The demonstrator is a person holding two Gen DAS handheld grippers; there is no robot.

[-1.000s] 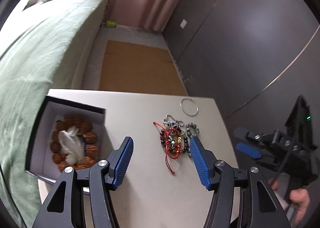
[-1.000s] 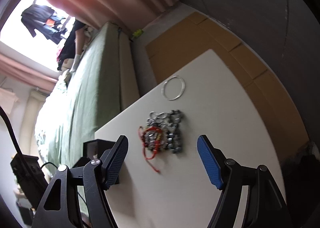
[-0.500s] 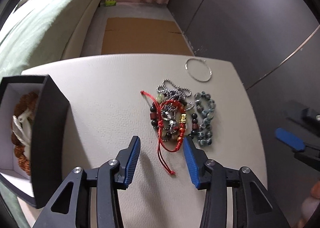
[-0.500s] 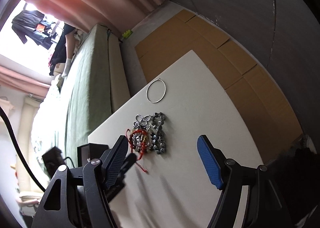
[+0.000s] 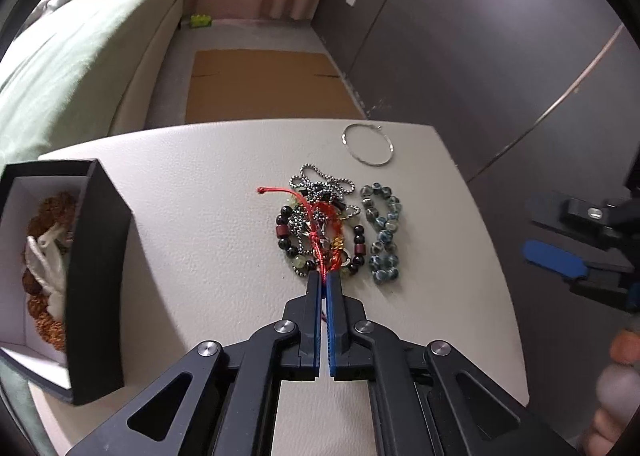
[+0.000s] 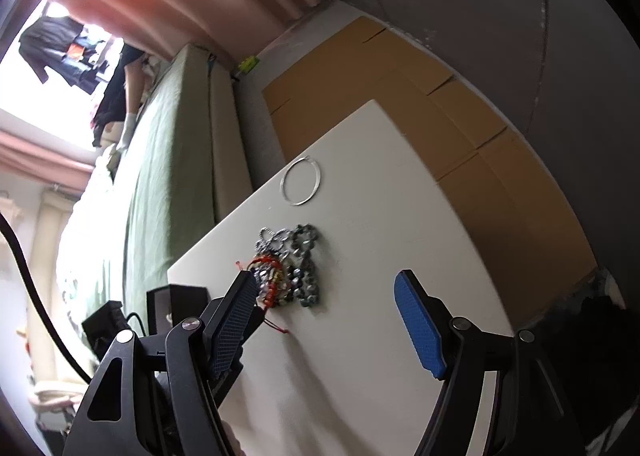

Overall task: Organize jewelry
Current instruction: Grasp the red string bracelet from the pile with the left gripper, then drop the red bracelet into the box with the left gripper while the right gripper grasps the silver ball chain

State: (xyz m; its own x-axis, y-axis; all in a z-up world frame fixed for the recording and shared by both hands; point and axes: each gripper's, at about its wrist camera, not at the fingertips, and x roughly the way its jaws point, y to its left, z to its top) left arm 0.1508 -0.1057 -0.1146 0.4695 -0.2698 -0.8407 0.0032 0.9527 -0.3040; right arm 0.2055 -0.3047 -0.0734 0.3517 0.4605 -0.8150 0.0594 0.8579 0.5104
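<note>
A tangle of jewelry lies mid-table: a red cord bracelet [image 5: 325, 212], a dark bead bracelet [image 5: 285, 234] and a silver ball chain [image 5: 324, 182]. A blue-grey bead bracelet [image 5: 382, 234] lies just right of it, and a thin silver hoop [image 5: 368, 150] beyond. My left gripper [image 5: 323, 277] sits at the near edge of the tangle, jaws closing tight, pads pinching the red cord. In the right wrist view my right gripper [image 6: 326, 278] hangs open above the table with nothing between its fingers, the same pile [image 6: 288, 276] ahead of it.
An open black box [image 5: 96, 256] at the table's left holds a brown bead bracelet [image 5: 52, 208] and white cloth. The white table [image 5: 200, 216] ends close behind the hoop. A green bed [image 5: 80, 56] stands left; cardboard [image 5: 264, 84] covers the floor.
My left gripper moved down and forward to the pile and its jaws went from wide apart to shut on the red cord. The right gripper stayed open, almost still.
</note>
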